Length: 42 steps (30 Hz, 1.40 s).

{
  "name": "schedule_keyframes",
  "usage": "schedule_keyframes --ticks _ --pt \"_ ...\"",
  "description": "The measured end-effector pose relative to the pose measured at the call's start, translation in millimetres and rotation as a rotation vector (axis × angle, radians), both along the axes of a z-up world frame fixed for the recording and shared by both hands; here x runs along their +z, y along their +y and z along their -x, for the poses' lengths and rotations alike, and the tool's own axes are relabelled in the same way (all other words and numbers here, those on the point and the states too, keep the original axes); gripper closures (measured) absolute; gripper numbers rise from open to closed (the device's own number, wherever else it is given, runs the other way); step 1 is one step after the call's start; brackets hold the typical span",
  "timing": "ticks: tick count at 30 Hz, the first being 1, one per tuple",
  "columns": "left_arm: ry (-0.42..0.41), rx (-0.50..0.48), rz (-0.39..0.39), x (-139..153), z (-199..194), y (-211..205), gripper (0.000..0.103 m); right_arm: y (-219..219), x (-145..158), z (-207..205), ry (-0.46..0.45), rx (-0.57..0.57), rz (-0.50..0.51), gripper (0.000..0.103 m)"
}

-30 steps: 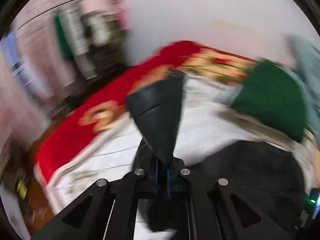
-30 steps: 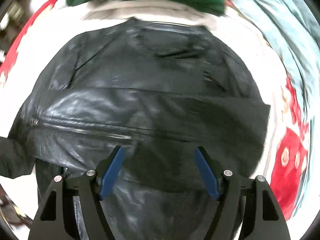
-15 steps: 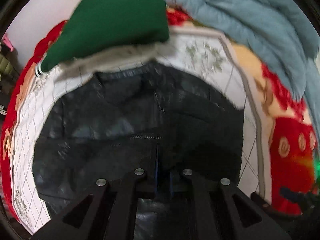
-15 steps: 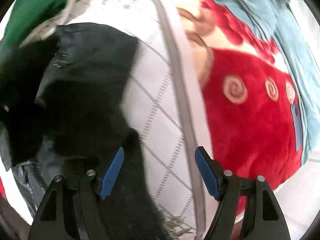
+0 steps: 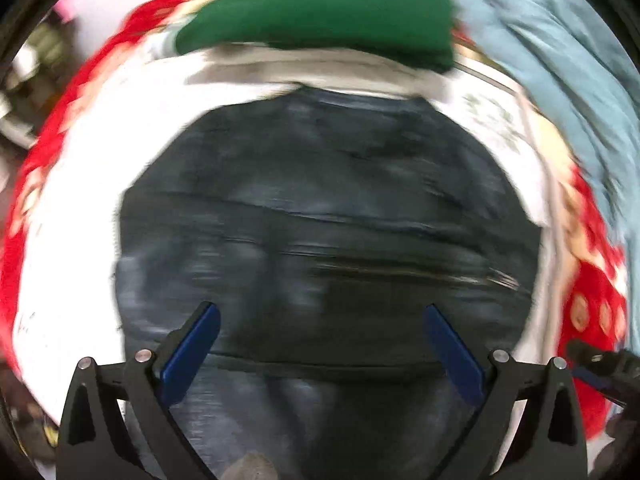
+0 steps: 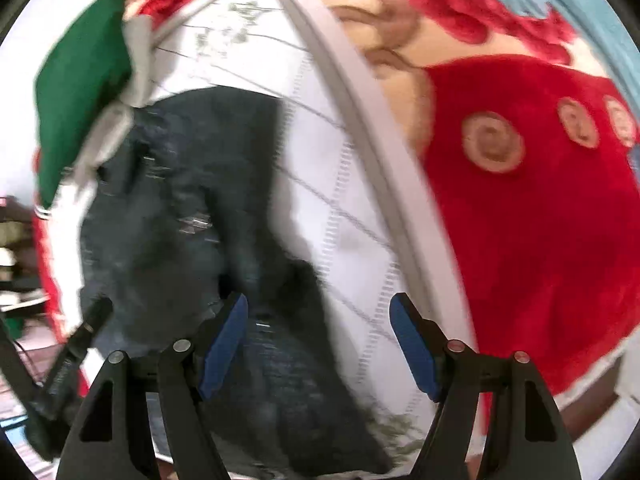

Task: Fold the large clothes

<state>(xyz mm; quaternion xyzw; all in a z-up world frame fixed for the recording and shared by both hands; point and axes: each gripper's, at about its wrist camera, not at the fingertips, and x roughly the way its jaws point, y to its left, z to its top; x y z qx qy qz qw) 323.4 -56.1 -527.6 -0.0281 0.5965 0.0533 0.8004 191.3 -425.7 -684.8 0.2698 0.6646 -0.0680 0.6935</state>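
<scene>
Since 0.5 s ago our left gripper point(image 5: 318, 344) has let go: its blue fingers were pressed together over the black jacket point(image 5: 328, 216) and now stand wide apart with nothing between them. Our right gripper point(image 6: 318, 344) has hardly shifted; it stays wide open and empty, above the jacket's right-hand edge.

The jacket lies flat in the middle of the white quilted sheet point(image 6: 352, 216), its far end touching the grey garment point(image 5: 328, 72) under the folded green one point(image 5: 320, 12) at the sheet's far edge. A pale blue blanket point(image 5: 560, 80) is bunched toward the far right corner, over the red bedspread point(image 6: 540, 208).

We judge the task partly done: the jacket looks gathered into 1 compact block, with at least 1 layer crossing it. Blur hides whether the sleeves are tucked. A final fold and stacking beside the green pile probably remain.
</scene>
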Motion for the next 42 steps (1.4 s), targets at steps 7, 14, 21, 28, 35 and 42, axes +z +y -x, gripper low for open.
schedule_keyframes --ticks 7,14,21,28,35,42 --pt "0.057 0.164 -0.18 -37 -4 66 0.0 43 -18 -53 -0.058 0.104 -0.125 0.039" --pt "0.1 0.153 -0.235 -76 -9 69 0.0 76 -70 -96 0.05 0.176 -0.104 0.047" --pt "0.102 0.177 -0.218 -86 -7 65 0.0 94 -80 -110 0.109 0.22 -0.046 0.043" --pt "0.122 0.2 -0.19 -89 -10 62 0.0 114 -83 -115 0.105 0.241 0.017 0.047" --pt "0.098 0.17 -0.246 -51 -10 50 0.0 104 -55 -95 -0.008 0.213 0.052 0.077" --pt "-0.004 0.166 -0.241 -6 -1 24 0.0 108 -20 -81 -0.083 0.204 0.102 0.078"
